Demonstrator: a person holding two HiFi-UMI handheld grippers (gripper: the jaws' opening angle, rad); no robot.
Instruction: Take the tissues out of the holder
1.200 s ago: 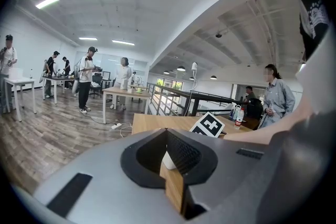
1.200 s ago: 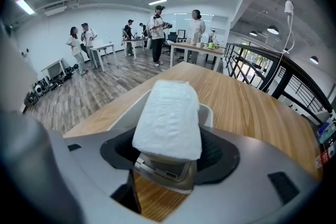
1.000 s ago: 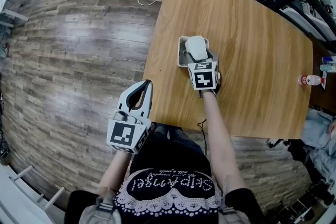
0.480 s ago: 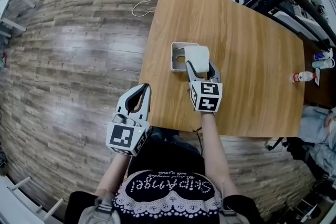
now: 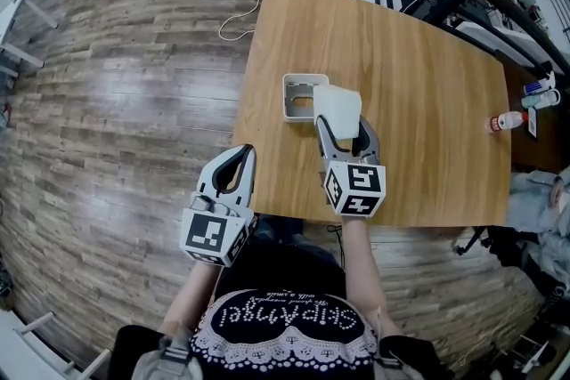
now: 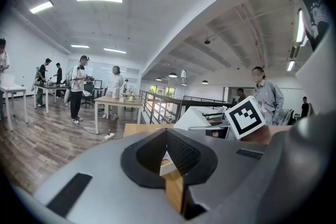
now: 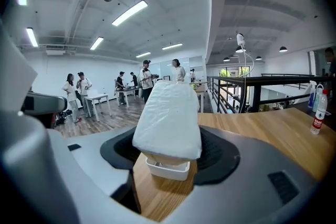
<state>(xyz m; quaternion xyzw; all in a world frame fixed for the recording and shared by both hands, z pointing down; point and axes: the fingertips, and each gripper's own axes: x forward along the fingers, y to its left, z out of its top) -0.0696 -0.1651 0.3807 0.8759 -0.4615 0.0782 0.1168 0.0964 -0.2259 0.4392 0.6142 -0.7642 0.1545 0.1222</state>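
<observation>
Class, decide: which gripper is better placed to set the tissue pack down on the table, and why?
Right. The right gripper is shut on the tissue pack, above the table beside the holder. The left gripper is shut, empty, back at the table's corner.

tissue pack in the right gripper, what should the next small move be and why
Probably carry it sideways over the bare table right of the holder and set it down. The right gripper is shut on the tissue pack, which hangs above the holder, and the holder looks empty, so the pack seems out and only needs placing.
</observation>
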